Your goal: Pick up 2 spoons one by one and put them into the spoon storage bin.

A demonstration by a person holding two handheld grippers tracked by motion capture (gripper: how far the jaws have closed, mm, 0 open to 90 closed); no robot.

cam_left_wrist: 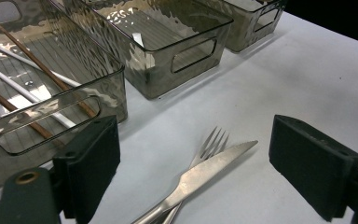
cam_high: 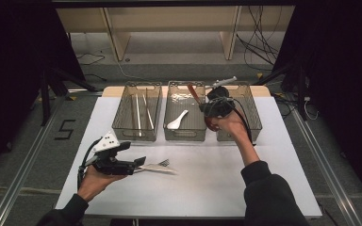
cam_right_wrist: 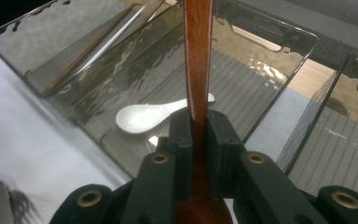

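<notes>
Nearest, left gripper rests on the white table, jaws wide apart around a knife lying across a fork, touching neither. Farther right, right gripper is clamped on a brown wooden spoon above the middle bin, which contains a white spoon.

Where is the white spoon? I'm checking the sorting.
In the high view, the white spoon lies inside the middle bin, left of the right gripper.
</notes>
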